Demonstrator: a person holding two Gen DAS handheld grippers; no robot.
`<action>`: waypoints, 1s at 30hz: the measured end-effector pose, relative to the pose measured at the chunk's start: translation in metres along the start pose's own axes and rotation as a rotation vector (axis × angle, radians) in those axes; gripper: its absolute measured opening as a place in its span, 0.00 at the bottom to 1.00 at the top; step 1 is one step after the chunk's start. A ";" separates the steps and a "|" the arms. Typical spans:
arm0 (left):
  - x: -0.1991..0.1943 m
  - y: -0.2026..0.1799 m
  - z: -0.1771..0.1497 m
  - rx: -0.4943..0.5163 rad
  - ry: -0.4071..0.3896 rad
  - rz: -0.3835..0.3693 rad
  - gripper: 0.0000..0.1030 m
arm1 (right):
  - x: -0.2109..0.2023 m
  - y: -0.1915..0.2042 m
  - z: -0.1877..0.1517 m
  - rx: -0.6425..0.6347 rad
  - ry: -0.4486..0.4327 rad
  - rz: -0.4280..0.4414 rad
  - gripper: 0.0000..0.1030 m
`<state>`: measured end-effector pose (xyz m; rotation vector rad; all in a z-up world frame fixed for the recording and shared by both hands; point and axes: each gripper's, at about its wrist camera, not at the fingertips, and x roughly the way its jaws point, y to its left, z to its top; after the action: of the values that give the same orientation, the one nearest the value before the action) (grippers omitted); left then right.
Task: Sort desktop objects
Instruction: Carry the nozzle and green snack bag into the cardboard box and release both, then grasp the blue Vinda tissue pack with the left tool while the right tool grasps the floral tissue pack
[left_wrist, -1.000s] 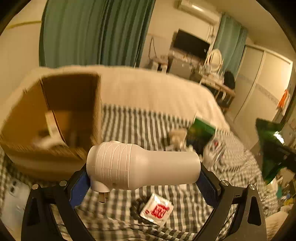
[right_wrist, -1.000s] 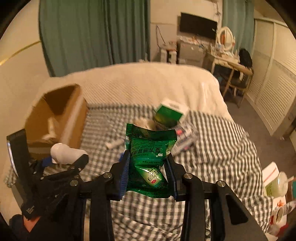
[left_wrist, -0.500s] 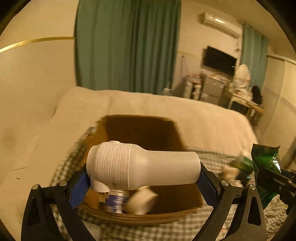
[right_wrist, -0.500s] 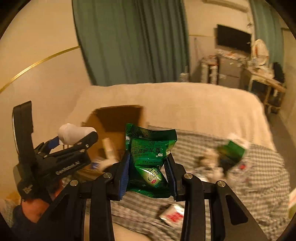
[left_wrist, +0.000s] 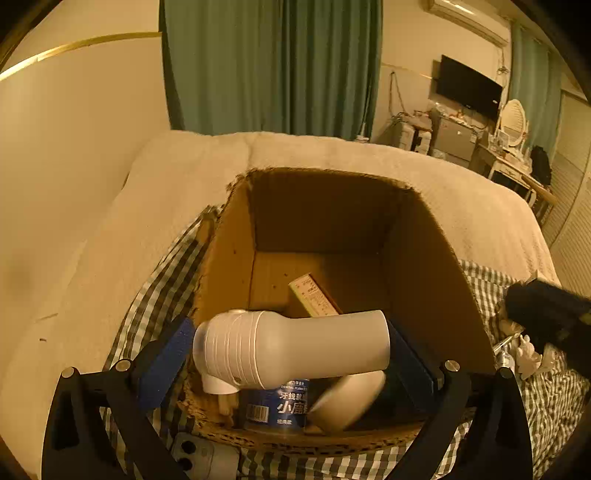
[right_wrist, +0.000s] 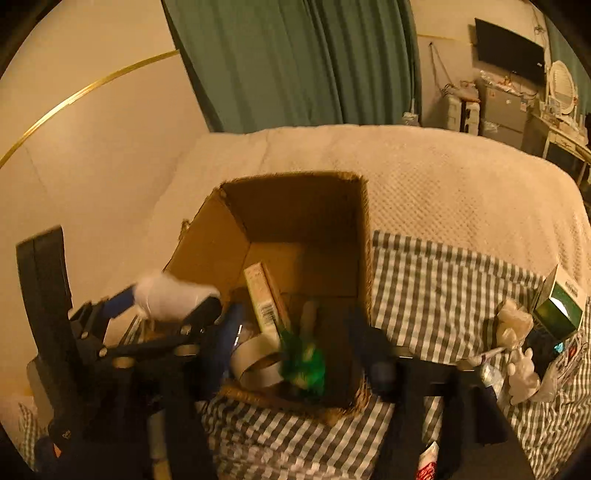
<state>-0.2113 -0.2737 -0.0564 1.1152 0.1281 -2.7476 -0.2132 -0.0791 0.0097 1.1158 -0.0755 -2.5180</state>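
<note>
An open cardboard box (left_wrist: 424, 236) stands on the checked cloth on the bed; it also shows in the right wrist view (right_wrist: 364, 236). My left gripper (left_wrist: 291, 349) is over the box's near edge, its jaws spread around a white plastic bottle-like object (left_wrist: 291, 347) that lies between the pads. My right gripper (right_wrist: 299, 350) is open over the box, and the green packet (right_wrist: 303, 363), blurred, is loose inside the box between its fingers. In the box lie a blue container (left_wrist: 280, 404), a tape roll (right_wrist: 255, 360) and a slim carton (right_wrist: 264, 299).
To the right of the box on the checked cloth (right_wrist: 443, 280) lie a green-and-white box (right_wrist: 559, 306), small white items (right_wrist: 521, 373) and a red-and-white sachet (right_wrist: 426, 467). A grey device (left_wrist: 199, 456) lies at the box's near left corner. Cream bedcover behind, wall at left.
Both grippers moved left to over the box. My right gripper opened and the green packet dropped into the box. My left gripper's jaws widened around the white object.
</note>
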 end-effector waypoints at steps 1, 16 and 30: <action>-0.001 0.000 -0.002 -0.001 -0.007 0.005 1.00 | -0.003 -0.002 -0.001 0.002 -0.014 0.002 0.63; -0.100 -0.059 0.004 0.091 -0.118 -0.099 1.00 | -0.126 -0.078 -0.032 0.060 -0.111 -0.173 0.63; -0.098 -0.206 -0.108 0.263 0.023 -0.245 1.00 | -0.226 -0.154 -0.102 0.111 -0.166 -0.338 0.66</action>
<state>-0.1080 -0.0432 -0.0628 1.2718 -0.1048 -3.0381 -0.0514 0.1568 0.0675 1.0304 -0.0773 -2.9384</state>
